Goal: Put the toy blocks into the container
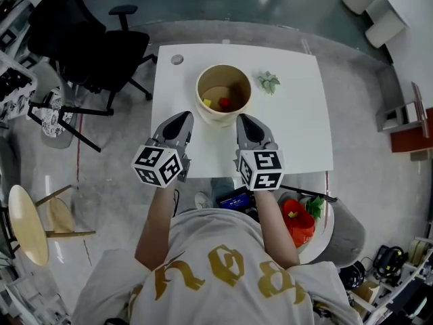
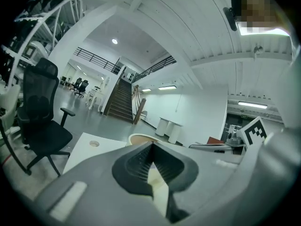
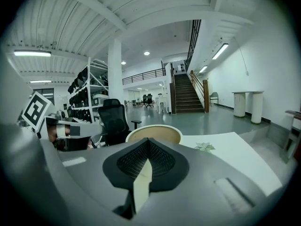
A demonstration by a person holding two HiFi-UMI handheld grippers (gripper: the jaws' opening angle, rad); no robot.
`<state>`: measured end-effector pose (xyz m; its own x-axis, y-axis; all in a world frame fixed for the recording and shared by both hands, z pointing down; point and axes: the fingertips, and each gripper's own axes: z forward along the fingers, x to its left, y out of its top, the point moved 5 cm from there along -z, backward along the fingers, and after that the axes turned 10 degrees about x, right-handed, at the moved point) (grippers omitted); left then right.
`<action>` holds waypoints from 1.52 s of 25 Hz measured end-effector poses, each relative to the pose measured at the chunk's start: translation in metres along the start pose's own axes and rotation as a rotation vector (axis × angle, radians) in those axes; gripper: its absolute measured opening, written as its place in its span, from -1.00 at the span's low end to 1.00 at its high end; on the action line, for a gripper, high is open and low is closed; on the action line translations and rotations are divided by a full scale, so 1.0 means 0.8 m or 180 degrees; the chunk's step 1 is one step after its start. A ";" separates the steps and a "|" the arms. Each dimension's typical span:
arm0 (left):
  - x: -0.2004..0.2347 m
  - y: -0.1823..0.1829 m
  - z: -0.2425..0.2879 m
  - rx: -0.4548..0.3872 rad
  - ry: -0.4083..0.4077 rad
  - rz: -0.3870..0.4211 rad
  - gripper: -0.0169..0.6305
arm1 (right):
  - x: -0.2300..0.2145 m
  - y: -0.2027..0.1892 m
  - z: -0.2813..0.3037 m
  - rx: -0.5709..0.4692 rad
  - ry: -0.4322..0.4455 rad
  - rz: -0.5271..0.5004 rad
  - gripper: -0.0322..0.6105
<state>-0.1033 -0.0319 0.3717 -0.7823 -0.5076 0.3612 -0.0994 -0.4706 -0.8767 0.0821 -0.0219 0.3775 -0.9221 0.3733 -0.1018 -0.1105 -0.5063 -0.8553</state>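
Observation:
A round beige container (image 1: 201,90) stands on the white table (image 1: 298,127), with a yellow block (image 1: 208,103) and a red block (image 1: 224,103) inside it. Both grippers hover near the table's front edge, on the near side of the container and apart from it. My left gripper (image 1: 184,116) is shut with nothing between its jaws, and my right gripper (image 1: 245,118) is shut and empty too. In the left gripper view the closed tips (image 2: 151,145) point at the container's rim (image 2: 141,138). The right gripper view shows the closed tips (image 3: 148,140) just below the rim (image 3: 155,132).
A small green leafy toy (image 1: 268,82) lies right of the container, and a round grommet (image 1: 177,59) sits at the table's far left corner. A black office chair (image 1: 88,39) stands to the left. A wooden stool (image 1: 27,225) and a red object (image 1: 298,222) flank the person.

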 end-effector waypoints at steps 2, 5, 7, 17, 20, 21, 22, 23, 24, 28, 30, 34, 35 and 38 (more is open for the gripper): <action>-0.002 -0.001 -0.005 -0.0004 0.0004 0.0007 -0.95 | 0.003 0.000 -0.005 -0.0009 0.0001 0.0002 -0.83; -0.005 -0.002 -0.010 -0.0009 0.0005 0.0019 -0.94 | 0.006 -0.002 -0.009 -0.0008 -0.0015 -0.0015 -0.83; -0.006 -0.003 -0.013 -0.0009 0.0005 0.0024 -0.94 | 0.009 -0.003 -0.011 0.0008 -0.0030 -0.0078 -0.83; -0.016 -0.001 -0.011 -0.0001 -0.0038 0.0079 -0.94 | 0.013 -0.005 -0.016 0.0050 -0.0080 -0.0227 -0.83; -0.015 -0.001 -0.009 -0.0009 -0.0029 0.0068 -0.94 | 0.009 -0.005 -0.016 0.0050 -0.0091 -0.0197 -0.83; -0.015 0.000 -0.008 -0.0007 -0.0029 0.0069 -0.94 | 0.009 -0.005 -0.016 0.0051 -0.0096 -0.0184 -0.83; -0.015 0.001 -0.008 -0.0005 -0.0029 0.0073 -0.94 | 0.008 -0.004 -0.017 0.0046 -0.0097 -0.0168 -0.83; -0.015 0.001 -0.008 -0.0003 -0.0031 0.0075 -0.94 | 0.008 -0.003 -0.018 0.0039 -0.0097 -0.0155 -0.83; -0.015 0.001 -0.008 -0.0001 -0.0033 0.0076 -0.94 | 0.008 -0.002 -0.018 0.0033 -0.0097 -0.0151 -0.83; -0.016 -0.001 -0.006 0.0013 -0.0036 0.0079 -0.94 | 0.005 -0.003 -0.017 0.0043 -0.0108 -0.0155 -0.83; -0.016 -0.001 -0.006 0.0017 -0.0032 0.0079 -0.94 | 0.004 -0.004 -0.018 0.0049 -0.0112 -0.0153 -0.83; -0.017 -0.001 -0.006 0.0017 -0.0023 0.0076 -0.94 | 0.001 -0.004 -0.020 0.0051 -0.0117 -0.0155 -0.83; -0.017 -0.001 -0.006 0.0019 -0.0024 0.0077 -0.94 | 0.001 -0.005 -0.021 0.0052 -0.0118 -0.0153 -0.83; -0.018 -0.001 -0.006 0.0021 -0.0023 0.0079 -0.94 | 0.001 -0.006 -0.020 0.0061 -0.0119 -0.0144 -0.83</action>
<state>-0.0952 -0.0210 0.3656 -0.7800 -0.5243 0.3416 -0.0759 -0.4626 -0.8833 0.0879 -0.0066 0.3729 -0.9291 0.3671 -0.0438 -0.1593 -0.5045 -0.8486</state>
